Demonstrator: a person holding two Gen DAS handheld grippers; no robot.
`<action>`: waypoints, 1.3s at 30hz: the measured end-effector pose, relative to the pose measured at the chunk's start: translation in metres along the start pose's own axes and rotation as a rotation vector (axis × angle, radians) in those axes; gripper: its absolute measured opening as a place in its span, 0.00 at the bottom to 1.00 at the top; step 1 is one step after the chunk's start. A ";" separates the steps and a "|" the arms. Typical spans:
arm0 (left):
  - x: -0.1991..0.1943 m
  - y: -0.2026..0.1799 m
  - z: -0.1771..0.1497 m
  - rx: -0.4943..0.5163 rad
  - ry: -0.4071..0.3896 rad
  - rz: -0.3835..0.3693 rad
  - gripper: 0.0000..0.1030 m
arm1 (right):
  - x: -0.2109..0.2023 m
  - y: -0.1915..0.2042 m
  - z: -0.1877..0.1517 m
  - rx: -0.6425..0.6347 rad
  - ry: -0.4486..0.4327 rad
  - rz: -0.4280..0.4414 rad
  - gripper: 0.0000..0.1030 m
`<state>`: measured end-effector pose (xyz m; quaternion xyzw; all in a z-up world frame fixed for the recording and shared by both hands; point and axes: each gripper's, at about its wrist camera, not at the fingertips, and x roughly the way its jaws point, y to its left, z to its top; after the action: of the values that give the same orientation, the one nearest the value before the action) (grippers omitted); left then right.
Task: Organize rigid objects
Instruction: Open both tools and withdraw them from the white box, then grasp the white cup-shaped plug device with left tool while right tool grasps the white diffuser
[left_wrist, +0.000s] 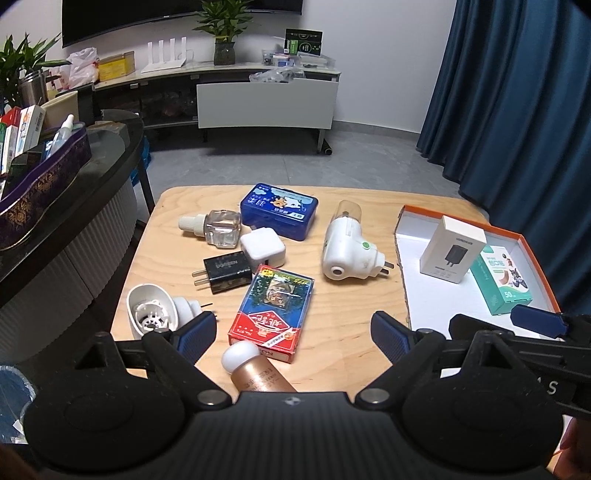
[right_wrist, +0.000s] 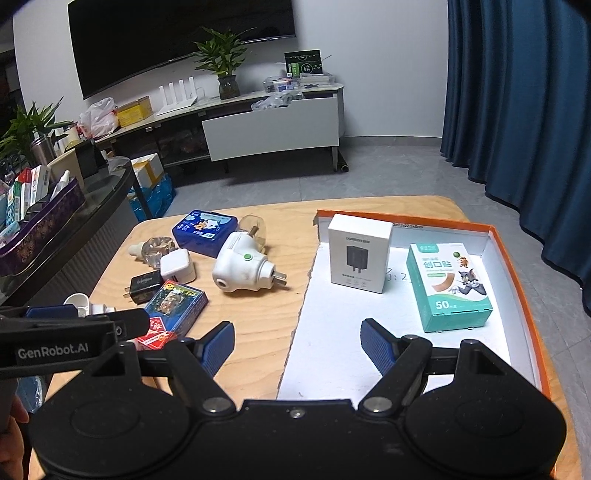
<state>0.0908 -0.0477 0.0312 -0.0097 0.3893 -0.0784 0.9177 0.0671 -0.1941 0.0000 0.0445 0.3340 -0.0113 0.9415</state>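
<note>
With both sets of tongs spread apart and empty, your left gripper is nearer the card box. It lies just beyond the tips, long axis probably running near to far; your right gripper hangs at the tray's near-left edge.

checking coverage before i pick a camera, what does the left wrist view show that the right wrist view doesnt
Only the left wrist view shows the gold bottle with a white cap lying between the open left gripper.

Only the right wrist view shows the tray's near inside below the open right gripper, and the yellow-and-white carton on the floor.

Both show the white charger box, the teal bandage box, the blue tin and the playing cards.
</note>
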 end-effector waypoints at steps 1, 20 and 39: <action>0.000 0.001 0.000 -0.002 0.000 0.002 0.90 | 0.001 0.001 0.000 -0.002 0.001 0.002 0.87; -0.004 0.059 -0.020 -0.025 -0.019 0.044 0.93 | 0.013 0.019 -0.009 -0.035 0.032 0.035 0.86; 0.051 0.106 -0.036 0.198 -0.114 0.014 1.00 | 0.025 0.017 -0.006 -0.019 0.058 0.046 0.86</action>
<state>0.1143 0.0510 -0.0386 0.0792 0.3267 -0.1093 0.9354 0.0836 -0.1767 -0.0193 0.0435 0.3603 0.0150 0.9317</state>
